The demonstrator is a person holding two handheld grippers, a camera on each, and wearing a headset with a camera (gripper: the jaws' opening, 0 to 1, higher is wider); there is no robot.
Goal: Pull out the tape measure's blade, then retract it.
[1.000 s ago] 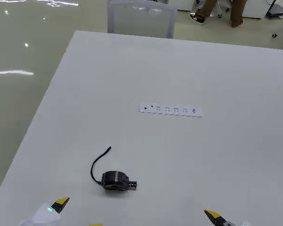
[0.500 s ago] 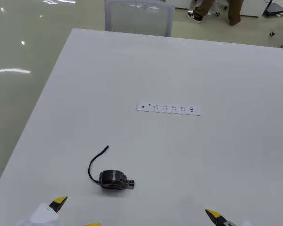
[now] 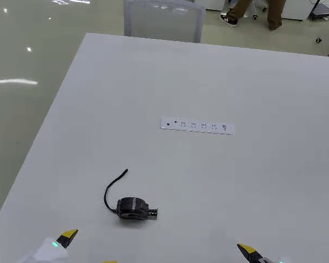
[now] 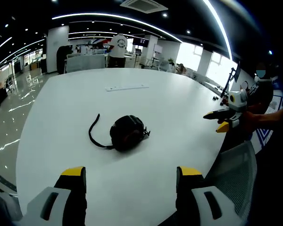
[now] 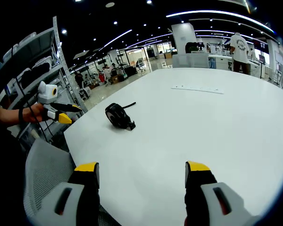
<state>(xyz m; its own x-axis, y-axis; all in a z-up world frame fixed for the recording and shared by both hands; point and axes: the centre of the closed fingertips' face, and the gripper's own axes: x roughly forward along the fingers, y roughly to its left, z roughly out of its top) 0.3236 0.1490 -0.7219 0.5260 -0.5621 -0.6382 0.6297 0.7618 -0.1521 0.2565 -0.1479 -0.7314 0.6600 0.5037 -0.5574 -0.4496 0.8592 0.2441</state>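
A black tape measure [image 3: 132, 208] with a curled black wrist strap [image 3: 112, 186] lies on the white table [image 3: 208, 82], its blade drawn in. It sits just beyond my left gripper [image 4: 131, 174], which is open with nothing between its yellow-tipped fingers [image 4: 73, 173]. In the head view that gripper [image 3: 89, 247] pokes in at the lower left edge. My right gripper [image 5: 140, 169] is open too, over bare table, with the tape measure [image 5: 119, 115] well off to its left. One yellow fingertip [image 3: 247, 250] of it shows at the bottom right of the head view.
A white power strip [image 3: 197, 126] lies flat near the table's middle. A grey mesh chair [image 3: 163, 21] stands at the far edge. The table's left edge [image 3: 38, 148] drops to a shiny floor. People stand in the background.
Only the head camera has shifted slightly; the tape measure and both grippers keep their places.
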